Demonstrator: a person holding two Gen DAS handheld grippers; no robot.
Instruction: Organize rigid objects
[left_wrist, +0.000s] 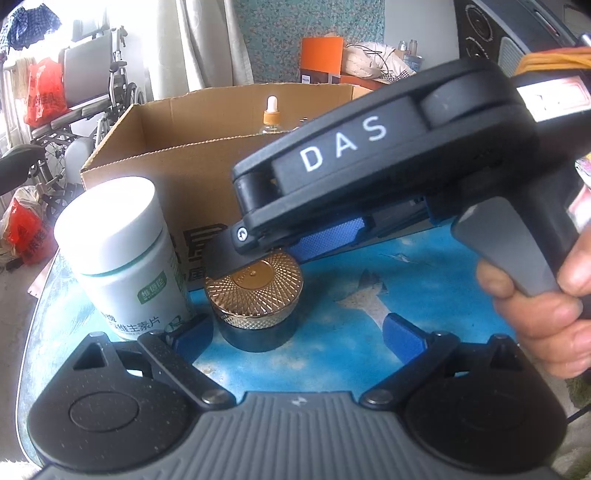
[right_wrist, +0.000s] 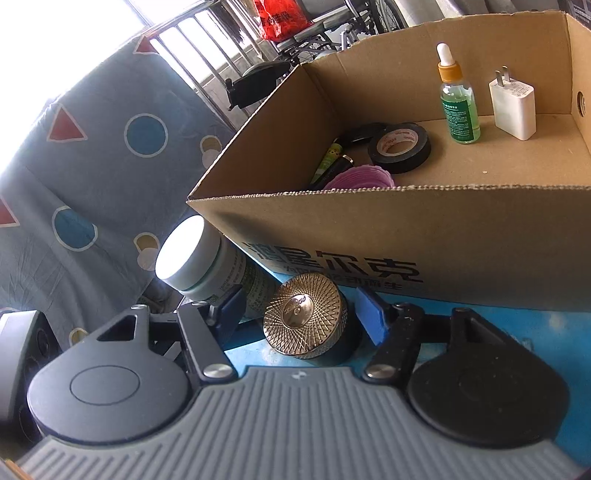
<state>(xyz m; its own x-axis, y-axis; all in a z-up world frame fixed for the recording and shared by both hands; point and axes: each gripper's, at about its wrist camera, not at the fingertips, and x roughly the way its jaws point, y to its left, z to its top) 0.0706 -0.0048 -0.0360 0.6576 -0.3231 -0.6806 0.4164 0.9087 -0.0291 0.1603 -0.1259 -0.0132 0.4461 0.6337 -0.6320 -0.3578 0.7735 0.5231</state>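
A dark jar with a gold patterned lid (left_wrist: 255, 295) stands on the blue table beside a white vitamin bottle (left_wrist: 122, 258), in front of a cardboard box (left_wrist: 177, 166). My left gripper (left_wrist: 295, 336) is open, its blue pads just in front of the jar and apart from it. My right gripper (right_wrist: 306, 314) is open with its pads on either side of the jar (right_wrist: 306, 317), not closed on it; it shows in the left wrist view (left_wrist: 295, 243) reaching over the jar. The white bottle (right_wrist: 199, 258) stands to the jar's left.
The box (right_wrist: 406, 236) holds a dropper bottle (right_wrist: 458, 99), a white charger plug (right_wrist: 513, 107), black tape roll (right_wrist: 399, 147), a purple lid (right_wrist: 358, 177) and pens. A patterned cloth (right_wrist: 92, 166) hangs left. A wheelchair (left_wrist: 85, 92) and red bags stand behind.
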